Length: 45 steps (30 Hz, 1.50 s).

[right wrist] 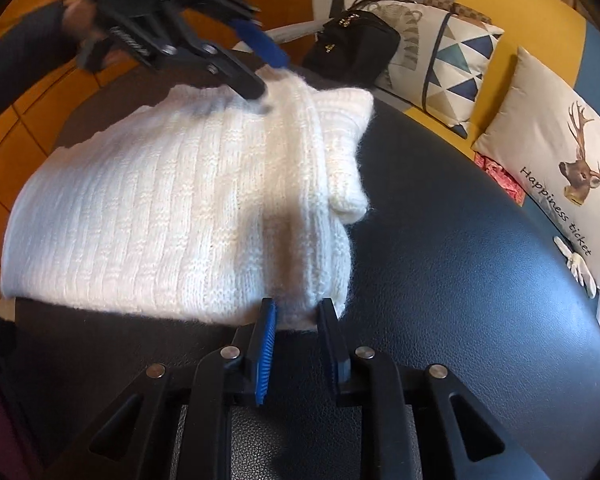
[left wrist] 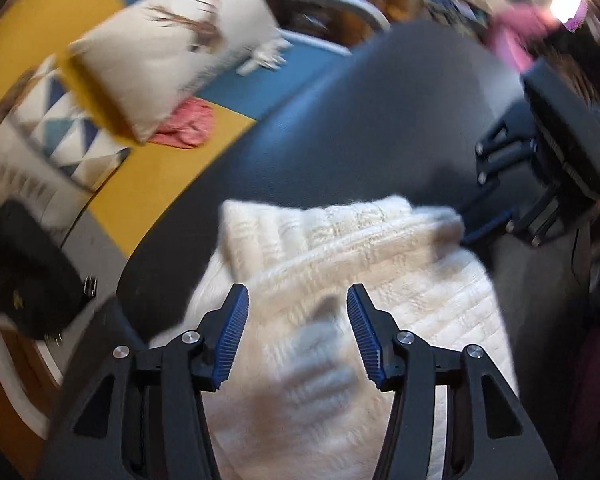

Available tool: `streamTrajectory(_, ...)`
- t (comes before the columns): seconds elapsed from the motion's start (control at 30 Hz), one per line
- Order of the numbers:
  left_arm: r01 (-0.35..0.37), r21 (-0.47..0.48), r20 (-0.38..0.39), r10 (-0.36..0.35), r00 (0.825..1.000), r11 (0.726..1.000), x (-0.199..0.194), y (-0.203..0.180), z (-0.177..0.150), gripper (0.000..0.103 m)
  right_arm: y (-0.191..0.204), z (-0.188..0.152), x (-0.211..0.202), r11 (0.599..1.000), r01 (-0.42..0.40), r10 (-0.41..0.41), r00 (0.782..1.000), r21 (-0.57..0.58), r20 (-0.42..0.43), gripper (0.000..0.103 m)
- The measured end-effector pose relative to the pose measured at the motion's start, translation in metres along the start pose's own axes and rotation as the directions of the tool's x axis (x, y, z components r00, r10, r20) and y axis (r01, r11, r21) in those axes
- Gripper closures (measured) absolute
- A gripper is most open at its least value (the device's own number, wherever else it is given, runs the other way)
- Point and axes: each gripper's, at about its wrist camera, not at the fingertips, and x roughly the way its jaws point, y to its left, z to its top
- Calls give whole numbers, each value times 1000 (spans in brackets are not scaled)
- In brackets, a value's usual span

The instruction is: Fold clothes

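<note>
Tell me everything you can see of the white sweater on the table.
The white sweater is a thick, fuzzy rib knit, folded into a compact bundle with one cuffed end sticking out. It lies flat on the dark leather-like table. The left tongs hover open above it; the right tongs are open at its near edge.

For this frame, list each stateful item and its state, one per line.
white knit sweater: folded into a compact bundle, lying on the black table.
left tool: open, fingers over the sweater, gripping nothing.
right tool: narrowly open at the sweater's near edge; whether it pinches the knit cannot be told.
black handbag: looks closed, on the bench.
deer cushion: propped upright on the bench.
</note>
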Motion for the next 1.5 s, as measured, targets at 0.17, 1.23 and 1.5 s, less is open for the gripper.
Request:
streamTrajectory(0.17, 33, 135, -89, -21, 996, 990, 17, -7, 17, 49, -7, -1, 2, 999, -45, 45, 999, 15, 13, 81)
streamTrajectory(1.23, -42, -279, 215, 105, 971, 959, -18, -5, -20, 79, -27, 8, -36, 986, -112, 99, 990, 126, 104, 76)
streamTrajectory(1.5, 107, -473, 340, 69, 938, 874, -37, 2, -73, 78, -30, 51, 12, 989, -129, 131, 991, 78, -24, 75)
